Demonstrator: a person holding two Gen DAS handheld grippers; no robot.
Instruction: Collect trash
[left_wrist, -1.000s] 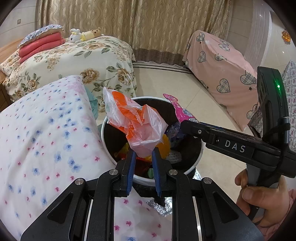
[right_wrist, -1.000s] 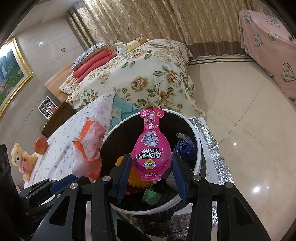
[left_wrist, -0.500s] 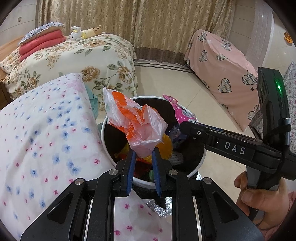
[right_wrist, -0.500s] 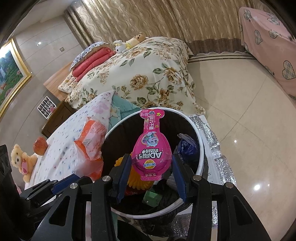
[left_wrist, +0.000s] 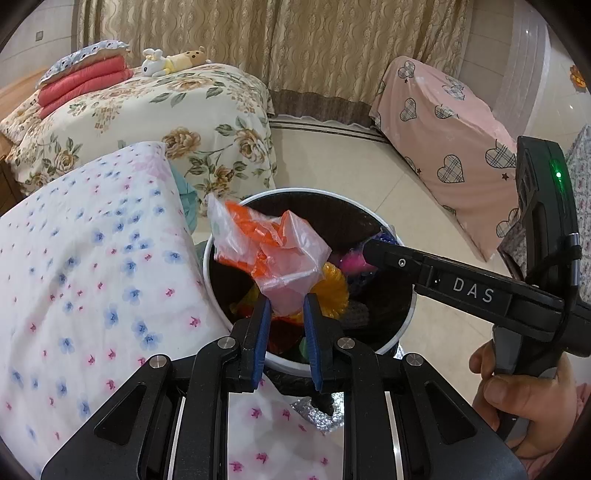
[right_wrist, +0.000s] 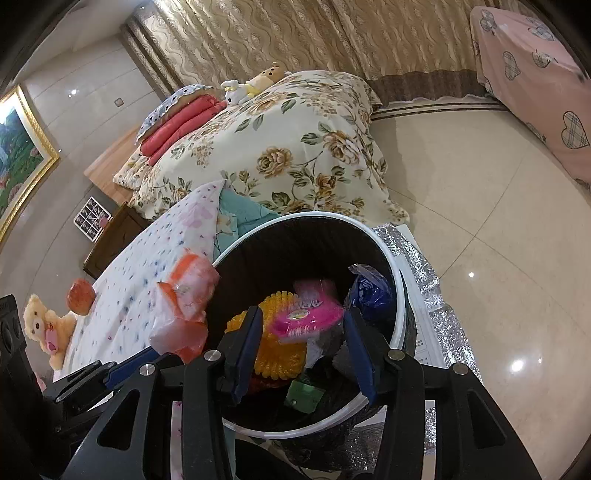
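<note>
A dark trash bin with a white rim (left_wrist: 400, 334) (right_wrist: 397, 295) stands on the floor beside the bed and holds several pieces of trash. My left gripper (left_wrist: 286, 308) is shut on a crumpled clear and orange plastic bag (left_wrist: 269, 247), held over the bin's left side; the bag also shows in the right wrist view (right_wrist: 186, 310). My right gripper (right_wrist: 303, 328) is open over the bin. A pink snack packet (right_wrist: 304, 314) lies loose inside the bin between its fingers, on a yellow spiky ball (right_wrist: 275, 350). The right gripper's arm (left_wrist: 461, 286) reaches in from the right.
A bed with a floral-dot sheet (left_wrist: 85, 280) lies left of the bin. A flower-print bed (left_wrist: 177, 122) is behind it. A pink heart-print covered piece (left_wrist: 443, 147) stands at the right. Silver foil (right_wrist: 432, 302) lies on the tiled floor by the bin.
The right gripper opened and the pink packet dropped from it into the bin. The left gripper still holds the plastic bag over the bin.
</note>
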